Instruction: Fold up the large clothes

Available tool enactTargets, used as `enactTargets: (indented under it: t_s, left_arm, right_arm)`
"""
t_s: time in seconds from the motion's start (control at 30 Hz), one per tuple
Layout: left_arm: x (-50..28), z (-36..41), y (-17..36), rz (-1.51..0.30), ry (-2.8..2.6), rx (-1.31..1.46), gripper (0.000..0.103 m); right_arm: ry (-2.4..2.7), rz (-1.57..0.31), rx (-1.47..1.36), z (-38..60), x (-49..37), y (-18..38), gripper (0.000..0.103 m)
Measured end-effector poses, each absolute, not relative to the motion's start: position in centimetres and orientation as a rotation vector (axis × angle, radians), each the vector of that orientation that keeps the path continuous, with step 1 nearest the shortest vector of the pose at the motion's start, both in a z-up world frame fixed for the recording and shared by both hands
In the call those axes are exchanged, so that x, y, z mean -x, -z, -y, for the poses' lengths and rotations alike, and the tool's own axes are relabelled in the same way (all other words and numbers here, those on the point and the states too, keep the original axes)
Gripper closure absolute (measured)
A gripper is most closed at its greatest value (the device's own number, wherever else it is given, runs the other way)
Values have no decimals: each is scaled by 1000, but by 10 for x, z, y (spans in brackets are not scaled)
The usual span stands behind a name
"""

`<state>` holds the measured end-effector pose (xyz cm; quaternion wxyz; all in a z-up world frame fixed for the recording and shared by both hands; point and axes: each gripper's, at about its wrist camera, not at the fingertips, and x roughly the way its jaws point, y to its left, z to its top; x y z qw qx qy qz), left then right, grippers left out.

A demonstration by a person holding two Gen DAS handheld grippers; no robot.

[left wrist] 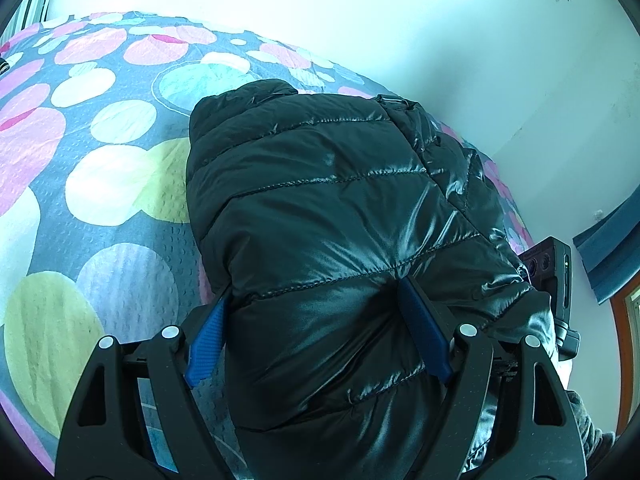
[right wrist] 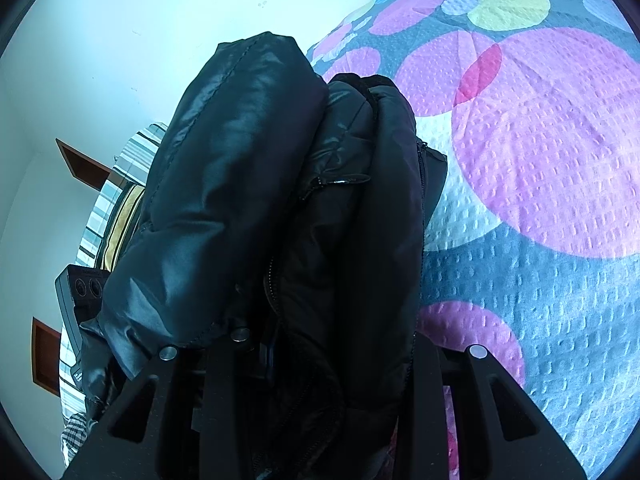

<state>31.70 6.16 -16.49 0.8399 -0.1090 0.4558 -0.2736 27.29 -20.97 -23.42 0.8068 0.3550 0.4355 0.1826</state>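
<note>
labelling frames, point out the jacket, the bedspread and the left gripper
jacket point(left wrist: 320, 200): left wrist view, quilted back panel
bedspread point(left wrist: 100, 160): left wrist view, pale circle on bare cloth
left gripper point(left wrist: 316, 304): left wrist view, between blue fingers

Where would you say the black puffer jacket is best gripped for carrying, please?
Grip the puffer jacket at its near folded end, one tool from each side, as the left tool does now. The bundle is thick and slippery; wide jaws straddling a quilted seam hold all layers together. The right tool's fingers are hidden under fabric.

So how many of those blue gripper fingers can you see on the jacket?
2, both in the left wrist view: one finger at the black puffer jacket's left edge, one pressed into its right. The right gripper's are hidden.
</note>
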Motion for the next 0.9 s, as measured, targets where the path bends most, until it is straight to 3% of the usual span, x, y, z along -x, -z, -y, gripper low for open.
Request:
enactTargets:
  t_s: [0.9]
  left_arm:
    - [-264, -93, 144, -902, 447, 240, 19]
  right_arm:
    - [-147, -896, -635, 219, -236, 187, 46]
